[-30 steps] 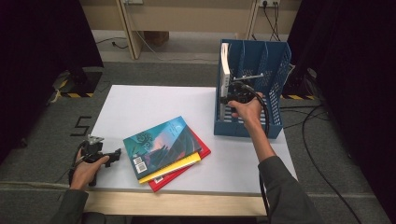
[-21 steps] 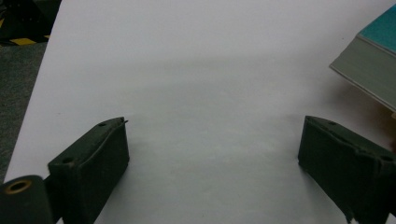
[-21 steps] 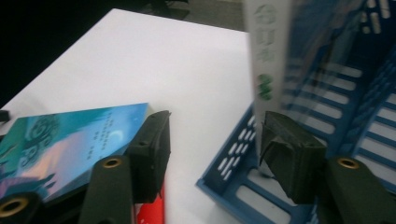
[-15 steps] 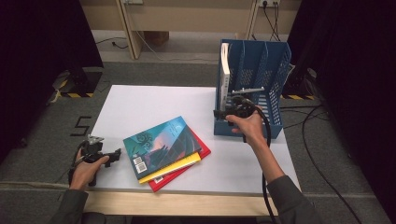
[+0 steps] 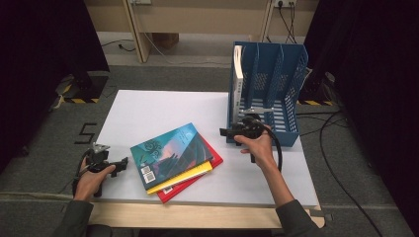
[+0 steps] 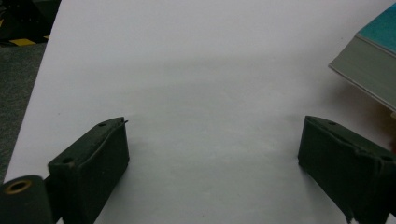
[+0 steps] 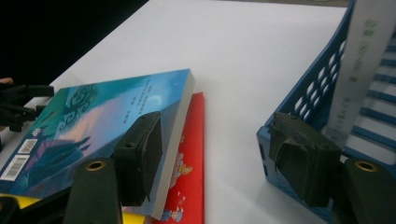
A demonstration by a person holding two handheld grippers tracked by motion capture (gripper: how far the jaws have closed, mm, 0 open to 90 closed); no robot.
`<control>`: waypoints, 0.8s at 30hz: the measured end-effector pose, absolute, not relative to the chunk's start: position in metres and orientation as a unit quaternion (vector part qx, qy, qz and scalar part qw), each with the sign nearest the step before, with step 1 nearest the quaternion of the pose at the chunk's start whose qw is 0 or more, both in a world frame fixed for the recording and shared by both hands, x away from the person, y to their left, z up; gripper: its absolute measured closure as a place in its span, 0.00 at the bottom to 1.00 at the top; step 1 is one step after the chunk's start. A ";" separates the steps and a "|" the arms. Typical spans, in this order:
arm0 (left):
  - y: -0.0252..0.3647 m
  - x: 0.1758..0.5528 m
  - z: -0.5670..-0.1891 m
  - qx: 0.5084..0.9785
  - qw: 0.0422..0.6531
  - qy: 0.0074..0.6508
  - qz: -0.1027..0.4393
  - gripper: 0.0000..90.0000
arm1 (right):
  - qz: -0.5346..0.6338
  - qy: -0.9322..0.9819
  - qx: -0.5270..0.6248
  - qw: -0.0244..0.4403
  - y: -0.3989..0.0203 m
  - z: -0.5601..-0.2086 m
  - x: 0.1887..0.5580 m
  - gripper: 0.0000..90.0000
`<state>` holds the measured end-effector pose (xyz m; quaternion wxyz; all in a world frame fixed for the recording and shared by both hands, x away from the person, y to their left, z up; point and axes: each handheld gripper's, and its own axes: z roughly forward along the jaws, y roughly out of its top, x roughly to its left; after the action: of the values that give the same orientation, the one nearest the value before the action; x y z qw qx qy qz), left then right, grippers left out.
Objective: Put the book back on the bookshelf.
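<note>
Right gripper [image 5: 232,132] sits between the blue file rack [image 5: 267,94] and the book stack, jaws spread and just opening wider, empty. The teal book [image 7: 98,121] atop the stack lies just ahead of and left of these jaws, long axis slanting away. Left gripper [image 5: 118,164], jaws spread and empty, rests beside the stack's other end on the white surface [image 5: 163,106].
</note>
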<state>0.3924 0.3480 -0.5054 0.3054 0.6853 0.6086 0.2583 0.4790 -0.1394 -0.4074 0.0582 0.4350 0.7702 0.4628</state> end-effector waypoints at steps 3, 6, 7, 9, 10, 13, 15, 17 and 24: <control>0.348 0.392 -0.505 0.685 0.305 0.609 0.258 0.09 | 0.464 0.772 0.432 0.053 -0.135 -0.413 0.477 0.39; 0.348 0.392 -0.505 0.686 0.306 0.607 0.258 0.10 | 0.463 0.776 0.426 0.045 -0.128 -0.420 0.474 0.38; 0.348 0.391 -0.504 0.687 0.306 0.607 0.257 0.11 | 0.460 0.778 0.424 0.046 -0.127 -0.420 0.474 0.38; 0.347 0.391 -0.502 0.691 0.309 0.602 0.252 0.17 | 0.458 0.783 0.420 0.044 -0.125 -0.421 0.473 0.38; 0.346 0.390 -0.500 0.696 0.311 0.599 0.244 0.16 | 0.456 0.783 0.420 0.043 -0.124 -0.422 0.473 0.37; 0.344 0.388 -0.498 0.700 0.312 0.595 0.241 0.16 | 0.451 0.786 0.421 0.041 -0.123 -0.426 0.472 0.37; 0.342 0.386 -0.492 0.704 0.315 0.589 0.241 0.16 | 0.447 0.790 0.419 0.038 -0.122 -0.428 0.471 0.36; 0.340 0.384 -0.488 0.706 0.318 0.585 0.242 0.16 | 0.445 0.790 0.419 0.037 -0.121 -0.430 0.471 0.36; 0.327 0.381 -0.477 0.718 0.329 0.570 0.228 0.16 | 0.434 0.800 0.414 0.030 -0.114 -0.437 0.471 0.36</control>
<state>0.3811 0.3270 -0.4775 0.3294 0.7176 0.5697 0.2282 0.4706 -0.1142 -0.4365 0.0301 0.4138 0.7995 0.4343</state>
